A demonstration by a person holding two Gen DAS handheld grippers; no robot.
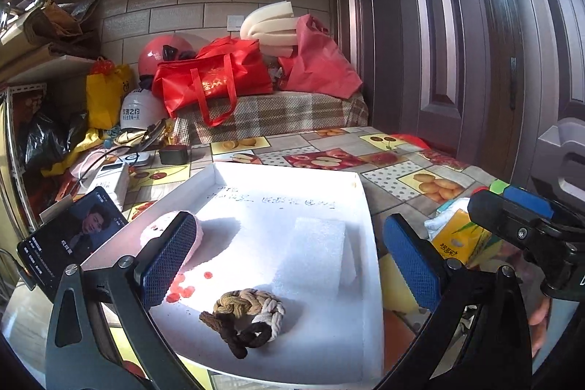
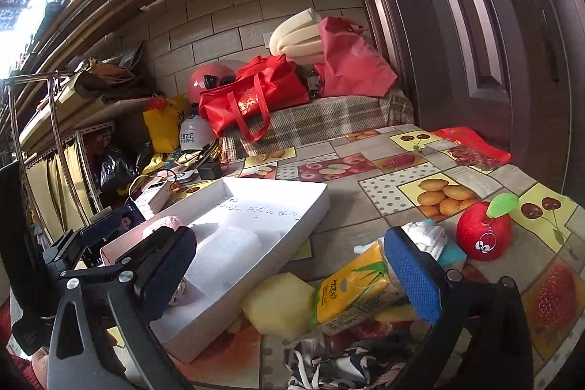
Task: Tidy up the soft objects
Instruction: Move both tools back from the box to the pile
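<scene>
A shallow white box [image 1: 367, 243] lies on the table and holds a braided brown-and-cream rope ring [image 1: 244, 317], a white foam block [image 1: 318, 243] and a pink plush [image 1: 157, 231]. My left gripper [image 1: 289, 262] is open and empty above the box. My right gripper [image 2: 292, 273] is open and empty above a yellow tissue pack [image 2: 351, 291] and a yellow sponge [image 2: 278, 306] right of the box [image 2: 256, 265]. A red apple plush [image 2: 482, 233] and a patterned cloth [image 2: 329, 364] lie nearby.
A phone on a stand [image 1: 73, 236] is left of the box. Chargers and a white box [image 1: 109, 178] sit behind it. Red bags [image 1: 212, 79], a helmet and foam are piled at the back. A dark door [image 1: 475, 42] is on the right.
</scene>
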